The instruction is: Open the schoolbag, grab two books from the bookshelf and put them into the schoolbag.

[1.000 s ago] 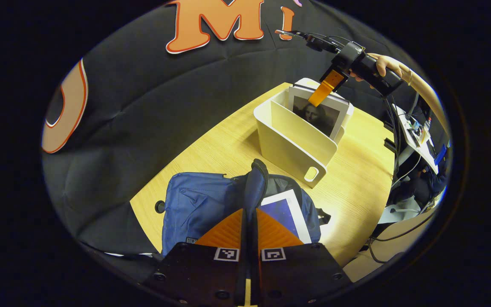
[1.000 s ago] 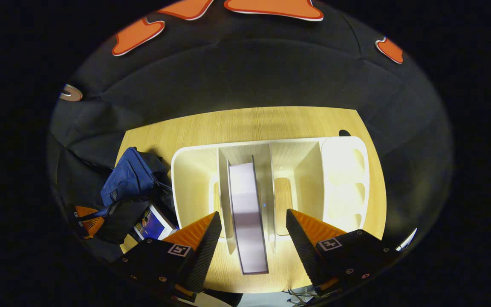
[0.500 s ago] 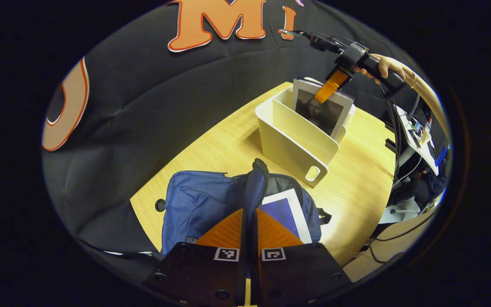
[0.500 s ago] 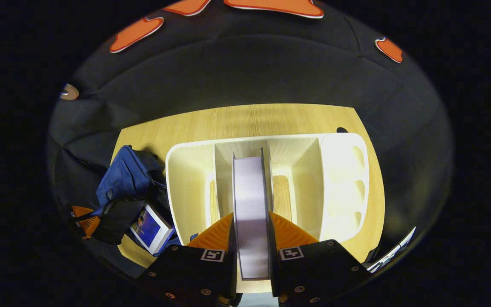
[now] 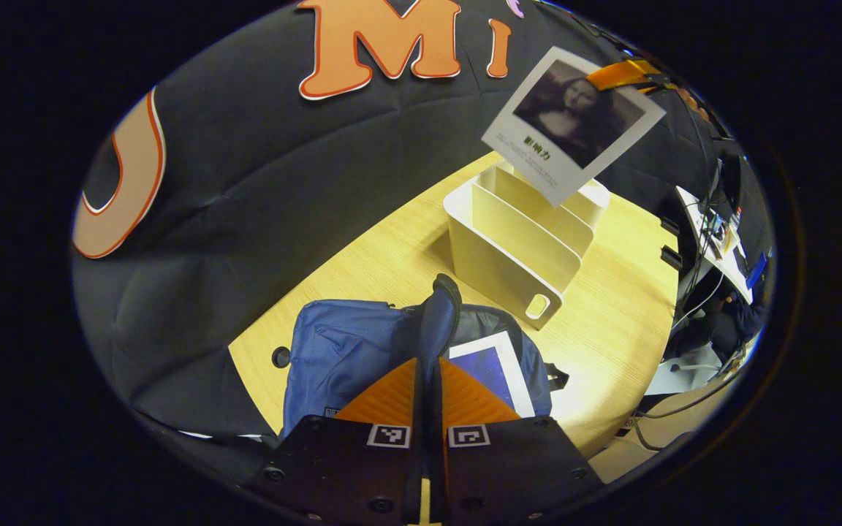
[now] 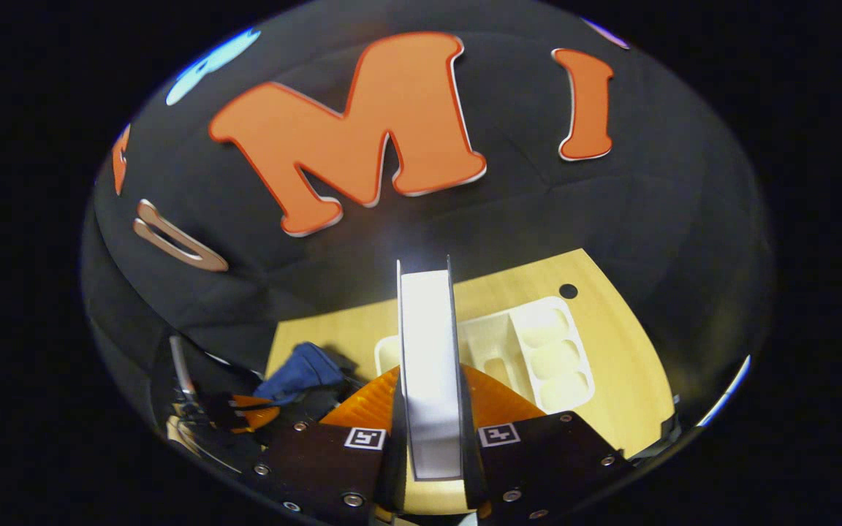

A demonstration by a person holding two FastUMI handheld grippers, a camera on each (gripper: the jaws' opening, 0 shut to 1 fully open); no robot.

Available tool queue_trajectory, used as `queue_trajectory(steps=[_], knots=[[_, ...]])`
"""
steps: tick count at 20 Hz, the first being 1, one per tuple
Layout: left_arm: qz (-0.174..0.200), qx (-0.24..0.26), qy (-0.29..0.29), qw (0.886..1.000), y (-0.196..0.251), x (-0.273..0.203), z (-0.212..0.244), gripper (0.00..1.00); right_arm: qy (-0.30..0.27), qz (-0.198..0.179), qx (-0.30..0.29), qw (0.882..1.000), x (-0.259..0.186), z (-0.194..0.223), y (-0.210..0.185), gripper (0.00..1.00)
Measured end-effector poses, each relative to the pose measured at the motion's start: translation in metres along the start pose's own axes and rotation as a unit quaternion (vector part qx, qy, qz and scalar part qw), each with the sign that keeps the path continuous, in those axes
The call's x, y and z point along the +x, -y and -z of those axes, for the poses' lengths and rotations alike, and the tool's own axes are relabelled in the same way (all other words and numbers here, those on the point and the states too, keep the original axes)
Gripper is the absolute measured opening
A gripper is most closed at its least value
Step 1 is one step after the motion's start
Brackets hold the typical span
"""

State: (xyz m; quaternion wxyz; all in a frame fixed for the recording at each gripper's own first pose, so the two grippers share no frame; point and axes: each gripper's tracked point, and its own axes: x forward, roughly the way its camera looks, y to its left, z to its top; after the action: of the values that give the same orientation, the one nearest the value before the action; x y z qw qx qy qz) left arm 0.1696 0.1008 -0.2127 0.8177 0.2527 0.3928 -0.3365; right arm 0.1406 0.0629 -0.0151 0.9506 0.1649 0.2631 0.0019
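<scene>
In the left gripper view the portrait-cover book (image 5: 573, 123) hangs at the upper right of the frame, clear above the white bookshelf (image 5: 520, 245), pinched at its top corner by the right gripper (image 5: 622, 73). In the right gripper view that gripper's (image 6: 432, 398) orange fingers (image 6: 366, 405) press on both covers, page edges facing the camera. The book looks thin, stiff and light, yet a corner hold probably lets it swing; a grip nearer the spine would steady it. The left gripper (image 5: 428, 394), pressed together on the blue schoolbag's (image 5: 340, 354) raised flap at lower centre, holds the mouth open, where another book (image 5: 494, 365) seems already inside on the worktop (image 5: 611, 321).
</scene>
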Motion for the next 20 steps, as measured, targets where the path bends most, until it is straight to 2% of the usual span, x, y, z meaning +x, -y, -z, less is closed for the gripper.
queue_trajectory(steps=[3, 6, 9, 14, 16, 18, 20], knots=[[-0.007, 0.015, 0.005, 1.0, -0.005, -0.007, -0.004, 0.05, -0.004, -0.066, 0.043, 0.997, -0.019, 0.051, -0.032, 0.31], [-0.011, 0.028, 0.008, 1.0, -0.008, -0.013, -0.007, 0.05, -0.036, -0.108, 0.084, 0.99, -0.002, 0.123, -0.053, 0.31], [-0.012, 0.041, 0.009, 0.999, -0.009, -0.019, -0.009, 0.05, -0.064, -0.115, 0.119, 0.984, 0.032, 0.186, -0.066, 0.31], [-0.003, 0.043, 0.006, 0.999, -0.002, -0.021, -0.013, 0.05, -0.107, -0.167, 0.202, 0.959, 0.092, 0.273, -0.103, 0.31], [0.002, 0.043, 0.006, 0.999, 0.001, -0.021, -0.013, 0.05, -0.113, -0.17, 0.215, 0.955, 0.118, 0.291, -0.123, 0.31], [-0.001, 0.059, 0.007, 0.998, 0.003, -0.023, -0.017, 0.05, -0.115, -0.167, 0.212, 0.956, 0.141, 0.307, -0.142, 0.31], [0.005, 0.064, 0.01, 0.998, 0.009, -0.025, -0.019, 0.05, -0.095, -0.159, 0.219, 0.958, 0.156, 0.3, -0.151, 0.31]])
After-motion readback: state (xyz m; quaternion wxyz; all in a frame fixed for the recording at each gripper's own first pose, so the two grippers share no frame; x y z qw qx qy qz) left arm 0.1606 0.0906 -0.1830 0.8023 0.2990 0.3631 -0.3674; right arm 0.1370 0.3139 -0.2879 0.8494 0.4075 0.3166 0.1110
